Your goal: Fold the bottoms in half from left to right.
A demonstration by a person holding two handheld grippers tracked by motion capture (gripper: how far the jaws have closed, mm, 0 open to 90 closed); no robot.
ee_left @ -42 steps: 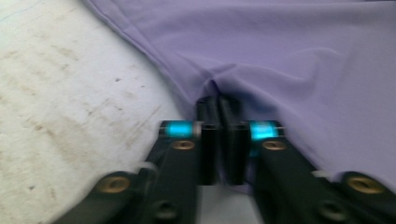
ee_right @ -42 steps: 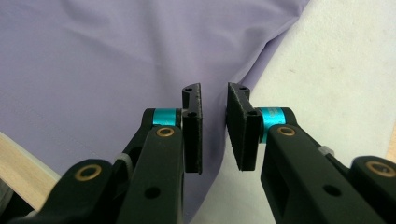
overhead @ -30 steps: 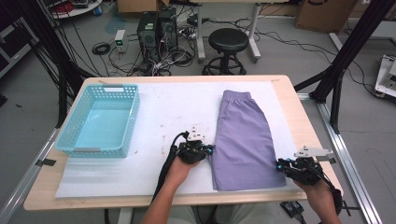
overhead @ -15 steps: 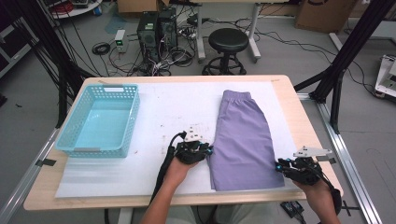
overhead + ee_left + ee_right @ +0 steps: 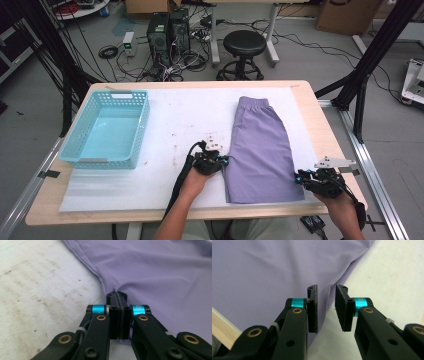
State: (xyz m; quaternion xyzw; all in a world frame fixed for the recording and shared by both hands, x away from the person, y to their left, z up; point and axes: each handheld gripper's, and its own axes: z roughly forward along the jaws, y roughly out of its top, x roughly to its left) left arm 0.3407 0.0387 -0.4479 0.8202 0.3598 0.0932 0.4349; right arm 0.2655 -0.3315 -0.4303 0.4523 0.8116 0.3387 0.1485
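On the white mat covering the wooden table, the purple shorts are lying flat, waistband pointing away from the person and leg hems pointing toward the near edge.

Left gripper: this unit is sitting at the left edge of the shorts, roughly level with the lower third of the garment. Its jaws have just been closing, and in the left gripper view they are pressing together on a small fold of the purple fabric, which is puckering into creases at the pinch point. The rest of the cloth is spreading away above and to the right of the jaws, with bare mat showing at the left.

Right gripper: this unit is resting at the lower right corner of the shorts, near the table's near edge. In the right gripper view its jaws are standing apart, with the hem edge of the fabric running into the gap between them. The pads are not pressing on the cloth.

Away from both grippers, a light blue basket is sitting at the left side of the mat.
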